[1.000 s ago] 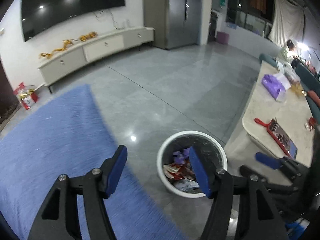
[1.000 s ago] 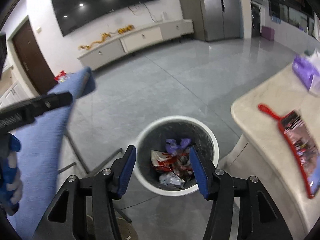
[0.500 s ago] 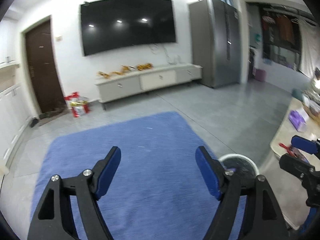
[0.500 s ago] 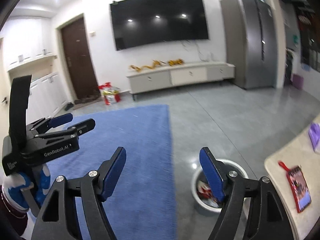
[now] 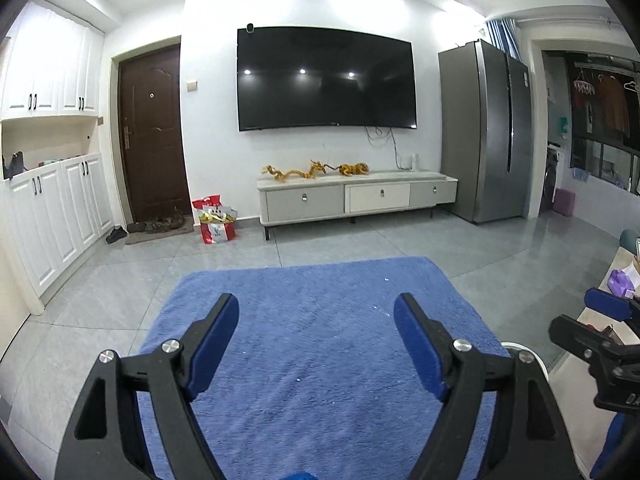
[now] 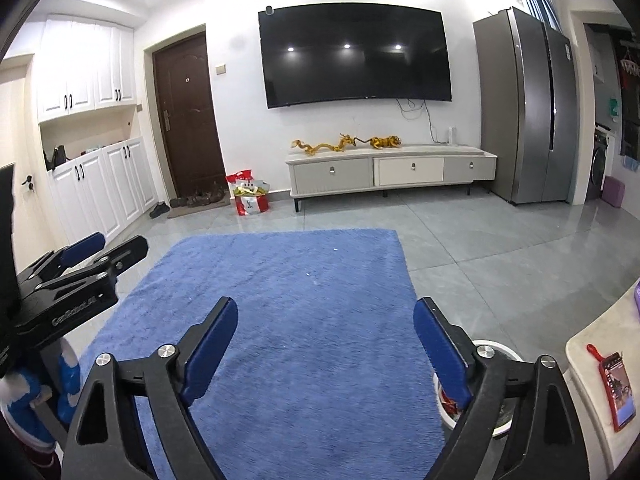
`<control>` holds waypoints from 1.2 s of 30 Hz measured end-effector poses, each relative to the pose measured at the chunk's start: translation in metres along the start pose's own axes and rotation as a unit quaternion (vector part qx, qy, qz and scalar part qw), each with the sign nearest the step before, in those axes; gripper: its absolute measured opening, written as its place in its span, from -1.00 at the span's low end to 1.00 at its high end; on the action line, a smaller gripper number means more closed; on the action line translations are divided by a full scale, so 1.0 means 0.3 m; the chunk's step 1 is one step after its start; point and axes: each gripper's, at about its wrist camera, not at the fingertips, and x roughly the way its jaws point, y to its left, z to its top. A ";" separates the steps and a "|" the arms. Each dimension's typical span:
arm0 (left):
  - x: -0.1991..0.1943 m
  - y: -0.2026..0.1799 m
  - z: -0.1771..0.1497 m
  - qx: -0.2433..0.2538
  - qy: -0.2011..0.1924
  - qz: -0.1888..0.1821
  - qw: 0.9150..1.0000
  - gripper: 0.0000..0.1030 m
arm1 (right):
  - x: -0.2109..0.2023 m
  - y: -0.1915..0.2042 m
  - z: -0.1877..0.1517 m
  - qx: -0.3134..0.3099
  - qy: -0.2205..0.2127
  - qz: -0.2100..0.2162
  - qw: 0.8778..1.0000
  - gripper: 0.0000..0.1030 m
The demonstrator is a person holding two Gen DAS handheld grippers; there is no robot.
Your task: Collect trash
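My left gripper (image 5: 316,340) is open and empty, raised level over the blue rug (image 5: 320,320). My right gripper (image 6: 326,344) is open and empty too. The white trash bin (image 6: 505,396) stands on the floor at the rug's right edge, mostly hidden behind my right finger (image 6: 440,352); red wrappers show inside. In the left wrist view only a sliver of the bin's rim (image 5: 520,347) shows. A few tiny white specks (image 6: 308,275) lie on the rug. The left gripper shows at the left of the right wrist view (image 6: 80,276), and the right gripper at the right of the left wrist view (image 5: 600,332).
A beige table (image 6: 588,364) at the right holds a red-framed item (image 6: 616,392) and a purple pack (image 5: 620,282). A TV cabinet (image 6: 392,172), a wall TV, a fridge (image 6: 528,108), a door (image 6: 188,120), white cupboards and a red bag (image 6: 250,194) line the far wall.
Both grippers have tilted up from looking down into the trash bin to looking level across the room. Both stayed open and empty.
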 end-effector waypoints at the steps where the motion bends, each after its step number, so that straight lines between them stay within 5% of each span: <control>1: -0.011 0.007 -0.001 -0.001 -0.002 0.001 1.000 0.57 | -0.002 0.014 0.003 0.000 -0.002 0.001 1.000 0.76; 7: -0.080 0.031 -0.014 -0.007 -0.021 0.015 1.000 0.77 | -0.011 0.046 0.012 0.001 -0.014 0.006 1.000 0.84; 20: -0.112 0.019 -0.038 -0.006 -0.027 0.056 0.998 0.80 | -0.045 0.066 0.006 -0.019 -0.044 -0.027 0.999 0.96; 36: -0.081 0.013 -0.051 -0.013 -0.013 0.037 0.999 0.80 | -0.052 0.022 0.004 -0.005 -0.060 -0.088 0.994 0.99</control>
